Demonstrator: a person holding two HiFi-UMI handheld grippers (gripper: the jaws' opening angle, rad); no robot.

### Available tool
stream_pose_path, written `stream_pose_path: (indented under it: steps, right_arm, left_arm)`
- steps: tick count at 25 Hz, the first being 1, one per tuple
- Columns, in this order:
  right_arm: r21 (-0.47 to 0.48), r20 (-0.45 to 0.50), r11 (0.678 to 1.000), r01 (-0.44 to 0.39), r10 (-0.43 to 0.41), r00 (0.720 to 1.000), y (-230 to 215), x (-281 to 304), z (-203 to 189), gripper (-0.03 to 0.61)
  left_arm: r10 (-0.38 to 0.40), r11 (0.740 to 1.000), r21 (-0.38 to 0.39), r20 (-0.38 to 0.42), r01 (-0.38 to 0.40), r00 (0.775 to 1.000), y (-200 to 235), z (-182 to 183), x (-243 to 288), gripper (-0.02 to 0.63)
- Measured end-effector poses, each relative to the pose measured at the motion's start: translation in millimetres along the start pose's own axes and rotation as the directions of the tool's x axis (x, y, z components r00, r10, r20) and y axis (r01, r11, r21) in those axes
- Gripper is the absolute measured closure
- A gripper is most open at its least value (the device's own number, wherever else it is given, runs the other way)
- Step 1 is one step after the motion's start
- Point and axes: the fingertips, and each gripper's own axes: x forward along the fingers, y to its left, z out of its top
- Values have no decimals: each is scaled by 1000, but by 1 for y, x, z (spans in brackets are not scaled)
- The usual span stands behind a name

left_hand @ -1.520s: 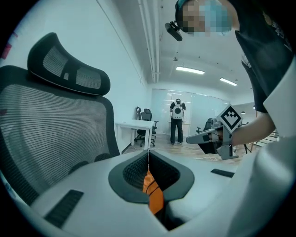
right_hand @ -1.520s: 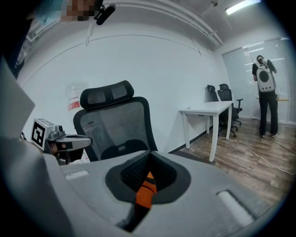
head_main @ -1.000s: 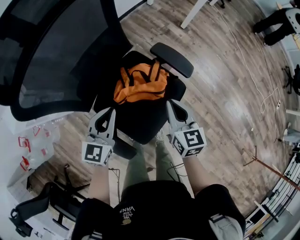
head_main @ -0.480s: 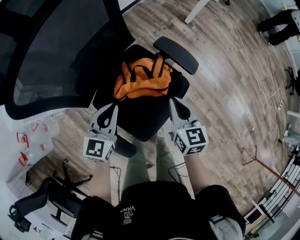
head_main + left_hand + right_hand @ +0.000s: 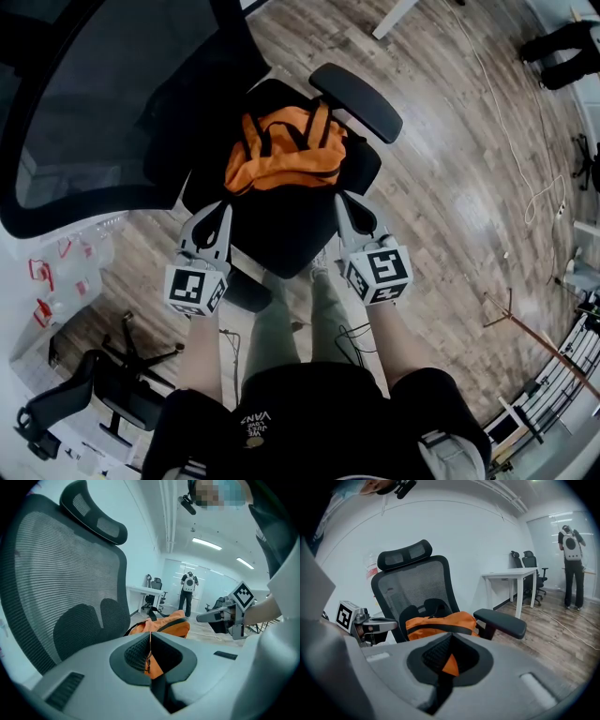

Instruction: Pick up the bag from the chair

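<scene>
Office, seen from above: I hold my left gripper [image 5: 218, 214] and right gripper [image 5: 345, 202] side by side over the front edge of the black chair [image 5: 281, 239], both with jaws pressed together and empty. The orange bag [image 5: 281, 161] lies on the seat just ahead of both tips, before the mesh backrest [image 5: 94, 103].

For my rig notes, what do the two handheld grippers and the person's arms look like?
Both the left gripper and right gripper are light grey plastic wedges with black ribbed pads lining the jaws. Each carries a white cube printed with black square markers. The person wears a black top with short sleeves, forearms bare.
</scene>
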Motion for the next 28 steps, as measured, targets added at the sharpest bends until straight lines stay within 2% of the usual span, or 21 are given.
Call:
stream_pose_path:
  steps: [10,20,26,28]
  right_arm:
    - [7,-65,999,-33,33,997,4,15,-30,580]
    - [26,-91,999,25,-23,996,-16,32,-45,580]
    - [15,-102,1000,18,-17,995,-16,35,-47,578]
    - [20,-111,1000,14,-12,994,-15,35,-50,575]
  left_arm:
    - [29,999,-40,-55,-31,998,7,-31,7,607]
    - [40,997,-64,-83,-45,996,13,-49,17,606]
    - [41,997,-68,-98,-48,994,13,-54,19,601]
    - [41,996,-70,-105,-49,994,13,-57,19,577]
